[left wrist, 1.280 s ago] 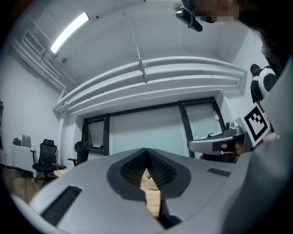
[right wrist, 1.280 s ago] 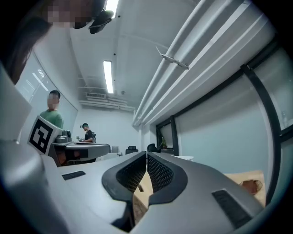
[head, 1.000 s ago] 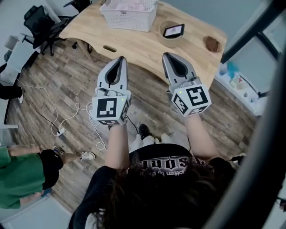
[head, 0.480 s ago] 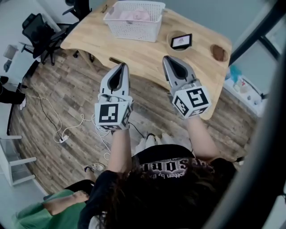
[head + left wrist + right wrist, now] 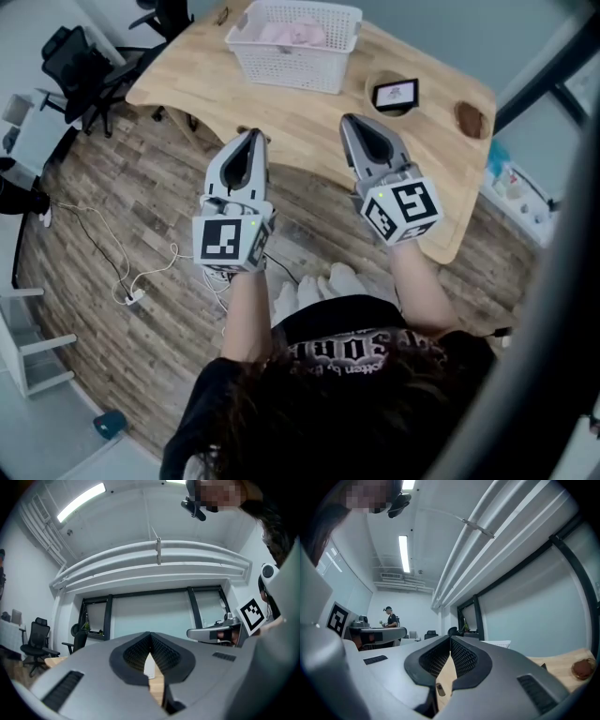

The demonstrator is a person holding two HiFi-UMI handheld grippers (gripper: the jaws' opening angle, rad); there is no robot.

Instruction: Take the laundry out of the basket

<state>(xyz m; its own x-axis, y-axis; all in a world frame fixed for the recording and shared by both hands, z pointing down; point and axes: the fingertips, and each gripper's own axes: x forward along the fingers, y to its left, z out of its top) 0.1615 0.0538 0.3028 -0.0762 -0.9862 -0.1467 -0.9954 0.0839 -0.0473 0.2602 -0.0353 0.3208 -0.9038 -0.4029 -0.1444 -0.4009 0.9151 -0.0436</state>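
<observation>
A white mesh laundry basket (image 5: 295,47) stands at the far side of the wooden table (image 5: 281,108), with pink laundry (image 5: 292,34) inside it. My left gripper (image 5: 251,136) is held out over the table's near edge, jaws shut and empty. My right gripper (image 5: 349,120) is level with it to the right, over the table, also shut with nothing in it. Both point toward the basket and stay well short of it. In the left gripper view the jaws of the left gripper (image 5: 150,634) meet at the tip; in the right gripper view the right gripper (image 5: 450,639) does the same.
A round bowl with a phone (image 5: 395,94) sits right of the basket, and a brown object (image 5: 469,119) lies near the table's right end. Black office chairs (image 5: 80,66) stand at the left. Cables (image 5: 141,281) run over the wooden floor.
The view has shifted so the table and basket sit lower and nearer. Both grippers edged forward to the table's edge. The person in green at lower left has left the view.
</observation>
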